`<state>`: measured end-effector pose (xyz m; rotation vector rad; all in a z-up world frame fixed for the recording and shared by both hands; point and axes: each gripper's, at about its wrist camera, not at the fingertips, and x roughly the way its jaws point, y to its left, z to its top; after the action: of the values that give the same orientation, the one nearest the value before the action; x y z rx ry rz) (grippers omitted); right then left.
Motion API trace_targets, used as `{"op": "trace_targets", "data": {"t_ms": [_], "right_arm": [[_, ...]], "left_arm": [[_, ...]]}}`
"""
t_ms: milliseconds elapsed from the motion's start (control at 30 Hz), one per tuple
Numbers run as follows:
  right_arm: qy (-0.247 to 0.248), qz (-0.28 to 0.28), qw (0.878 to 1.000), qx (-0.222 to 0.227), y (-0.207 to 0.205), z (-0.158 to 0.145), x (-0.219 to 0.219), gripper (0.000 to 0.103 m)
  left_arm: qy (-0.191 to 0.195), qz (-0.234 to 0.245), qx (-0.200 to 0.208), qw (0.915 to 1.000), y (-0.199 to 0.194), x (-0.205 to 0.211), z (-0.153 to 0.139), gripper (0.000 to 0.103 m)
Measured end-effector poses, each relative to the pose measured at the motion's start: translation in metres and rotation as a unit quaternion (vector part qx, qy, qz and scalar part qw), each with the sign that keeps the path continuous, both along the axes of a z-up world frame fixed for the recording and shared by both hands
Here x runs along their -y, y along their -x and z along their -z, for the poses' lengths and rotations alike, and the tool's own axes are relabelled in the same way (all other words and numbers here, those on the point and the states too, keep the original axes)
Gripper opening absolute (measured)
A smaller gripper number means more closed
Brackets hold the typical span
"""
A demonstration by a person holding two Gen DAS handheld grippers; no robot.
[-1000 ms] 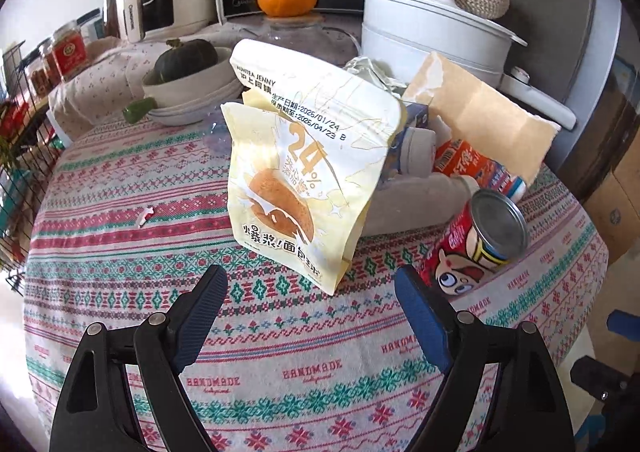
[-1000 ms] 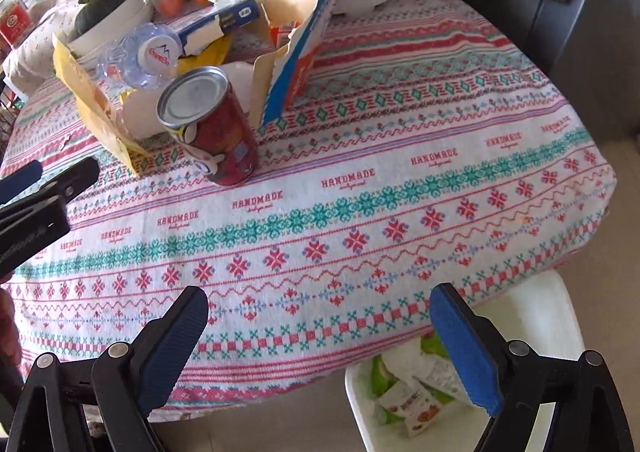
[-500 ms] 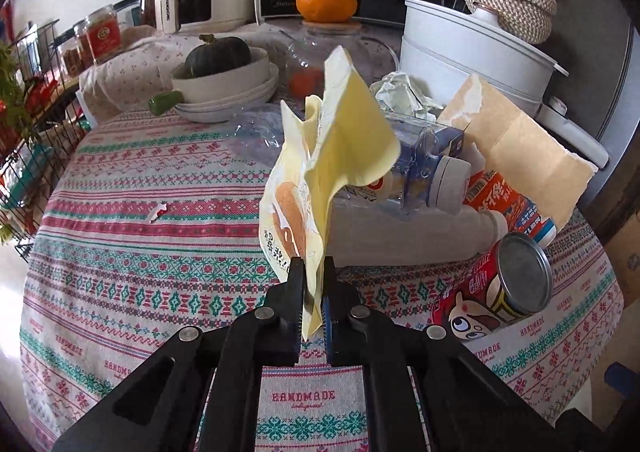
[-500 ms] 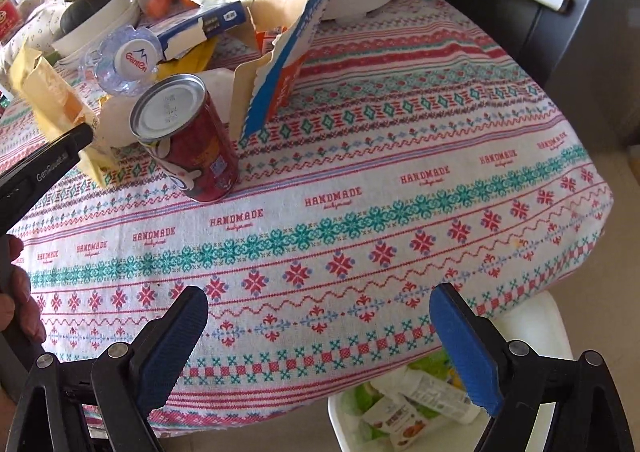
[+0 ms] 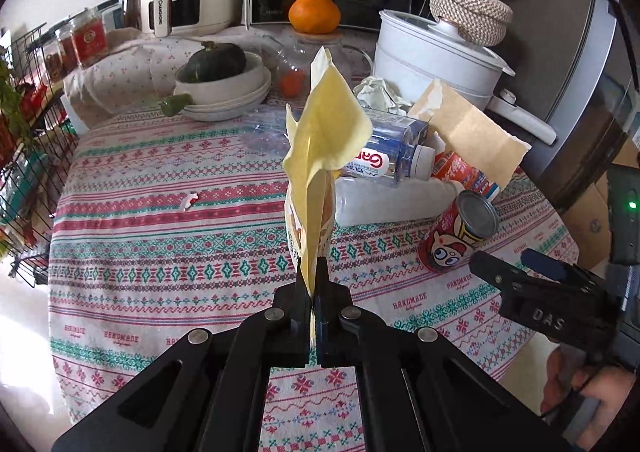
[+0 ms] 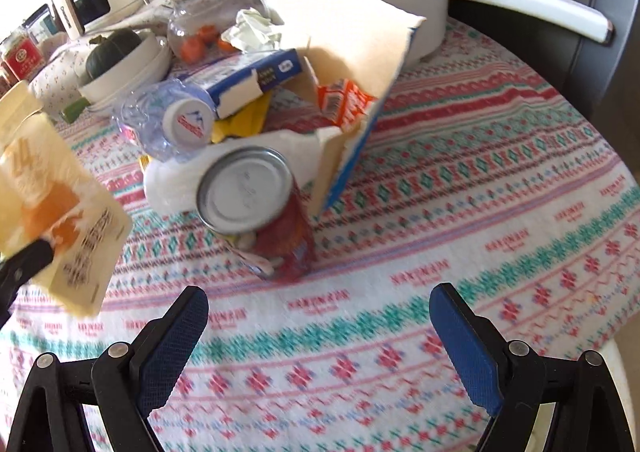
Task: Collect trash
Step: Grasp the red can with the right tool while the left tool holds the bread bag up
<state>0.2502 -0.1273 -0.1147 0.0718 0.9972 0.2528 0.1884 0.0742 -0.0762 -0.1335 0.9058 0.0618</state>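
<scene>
1. While the left gripper point(image 5: 314, 292) is clamped tight on the bottom edge of the crumpled pale-yellow snack pouch point(image 5: 320, 156), the pouch sticks straight up from between its black jaws, off the patterned red-and-green tablecloth point(image 5: 160, 252). The jaws have just finished closing on it, pouch pinched between them.
2. In the right wrist view that same pouch point(image 6: 60, 212) hangs at the far left, blurry, with the black jaw tip on its lower edge.
3. Middle of the table: the trash pile, with a clear plastic water bottle point(image 5: 384, 156) lying on its side and a torn brown cardboard piece point(image 5: 472, 136) leaning behind it.
4. The red cartoon-printed tin can point(image 6: 264, 212) sits tilted at the pile's front edge, just ahead of the right gripper point(image 6: 320, 336).
5. That gripper's blue-padded jaws are spread wide, nothing between them, only tablecloth below.
</scene>
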Motion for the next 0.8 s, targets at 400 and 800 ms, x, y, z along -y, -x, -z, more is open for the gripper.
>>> {"op": "trace_targets", "data": {"t_ms": [400, 800], "right_arm": [[0.015, -0.007, 0.999, 0.029, -0.023, 0.014, -0.034, 0.084], [0.020, -0.024, 0.999, 0.044, -0.027, 0.013, -0.043, 0.057]], "left_arm": [[-0.006, 0.010, -0.009, 0.9999, 0.023, -0.027, -0.005, 0.000], [0.008, -0.007, -0.008, 0.9999, 0.025, -0.038, -0.008, 0.000]]}}
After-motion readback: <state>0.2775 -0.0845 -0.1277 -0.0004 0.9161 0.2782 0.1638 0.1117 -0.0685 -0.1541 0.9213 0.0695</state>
